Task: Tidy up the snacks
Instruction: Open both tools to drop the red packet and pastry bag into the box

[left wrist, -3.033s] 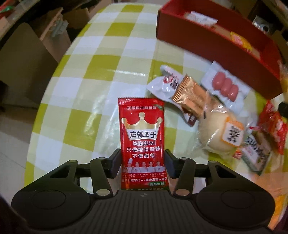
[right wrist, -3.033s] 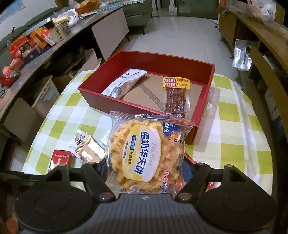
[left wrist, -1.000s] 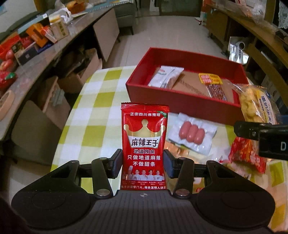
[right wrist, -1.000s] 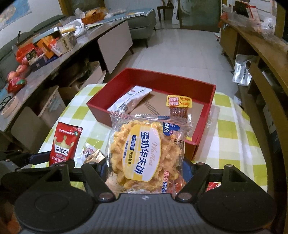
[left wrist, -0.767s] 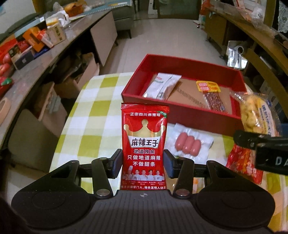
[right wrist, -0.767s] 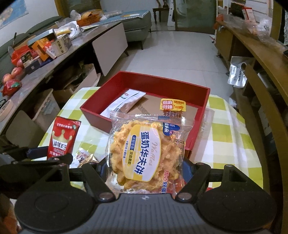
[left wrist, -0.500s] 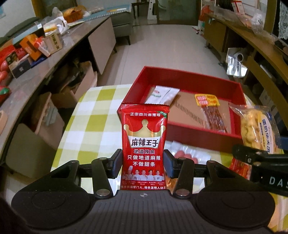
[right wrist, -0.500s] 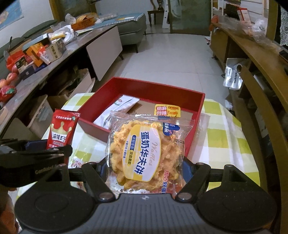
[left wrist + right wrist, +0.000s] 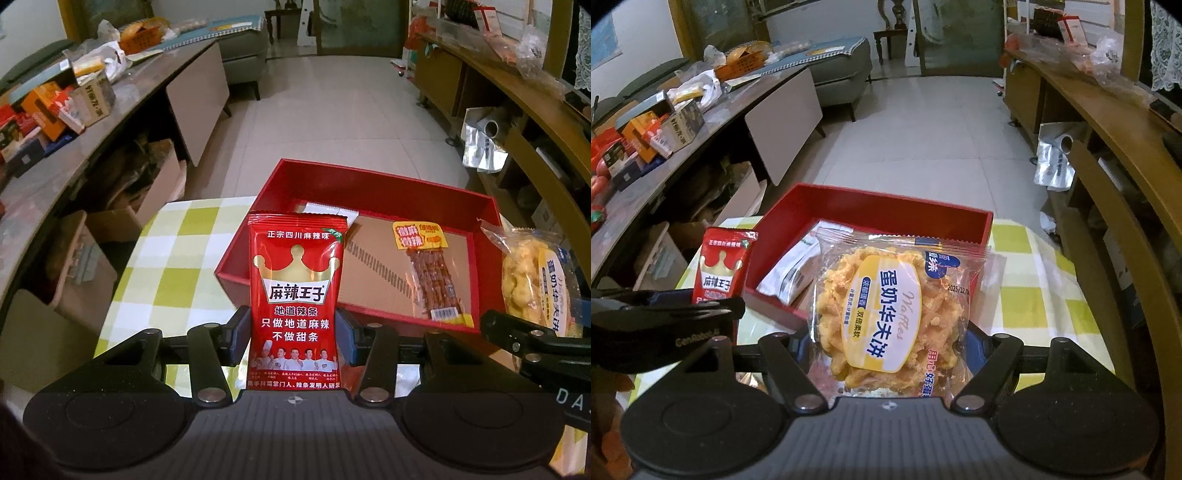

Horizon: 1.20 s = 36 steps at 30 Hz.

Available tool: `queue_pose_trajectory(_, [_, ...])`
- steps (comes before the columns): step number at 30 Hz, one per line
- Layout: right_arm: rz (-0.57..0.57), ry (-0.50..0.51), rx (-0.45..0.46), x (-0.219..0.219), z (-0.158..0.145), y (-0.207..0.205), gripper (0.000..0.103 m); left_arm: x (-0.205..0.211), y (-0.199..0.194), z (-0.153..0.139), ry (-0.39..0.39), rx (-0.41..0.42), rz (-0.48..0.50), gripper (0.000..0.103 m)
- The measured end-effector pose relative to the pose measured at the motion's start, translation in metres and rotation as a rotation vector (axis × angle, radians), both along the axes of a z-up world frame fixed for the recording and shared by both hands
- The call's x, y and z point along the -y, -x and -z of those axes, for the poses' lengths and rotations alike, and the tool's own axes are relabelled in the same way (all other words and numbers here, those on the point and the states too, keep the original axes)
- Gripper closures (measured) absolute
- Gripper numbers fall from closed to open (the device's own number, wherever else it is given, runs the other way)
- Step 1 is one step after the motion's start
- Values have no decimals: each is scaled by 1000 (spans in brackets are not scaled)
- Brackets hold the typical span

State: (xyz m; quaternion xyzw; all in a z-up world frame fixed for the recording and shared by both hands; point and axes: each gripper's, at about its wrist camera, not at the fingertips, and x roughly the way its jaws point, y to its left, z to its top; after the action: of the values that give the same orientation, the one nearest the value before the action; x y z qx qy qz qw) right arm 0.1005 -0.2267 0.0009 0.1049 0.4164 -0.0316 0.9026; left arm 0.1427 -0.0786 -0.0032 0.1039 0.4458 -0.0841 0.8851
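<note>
My left gripper [image 9: 293, 334] is shut on a red spicy-strip packet [image 9: 295, 291] and holds it upright above the table, in front of the red box [image 9: 369, 177]. My right gripper [image 9: 886, 347] is shut on a clear waffle packet [image 9: 894, 314], also held up just before the red box [image 9: 879, 206]. The box holds a white packet [image 9: 792, 273] at its left and a yellow-topped meat-stick packet [image 9: 430, 273] at its right. In the right wrist view the red packet [image 9: 722, 266] shows at the left; in the left wrist view the waffle packet [image 9: 535, 284] shows at the right.
The table has a green-and-white checked cloth [image 9: 173, 251]. A long counter [image 9: 74, 140] with boxes runs along the left and a wooden shelf [image 9: 1108, 122] along the right. A tiled floor [image 9: 332, 122] lies beyond the table.
Both grippers have lifted higher and moved toward the red box with their packets. The loose snacks on the cloth have dropped out of sight below.
</note>
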Motion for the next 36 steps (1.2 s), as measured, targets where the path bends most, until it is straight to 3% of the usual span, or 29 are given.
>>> queue_pose_trajectory(36, [50,-20,-26,21,40,-76,21,29,-75,25,-44,24,-12,47])
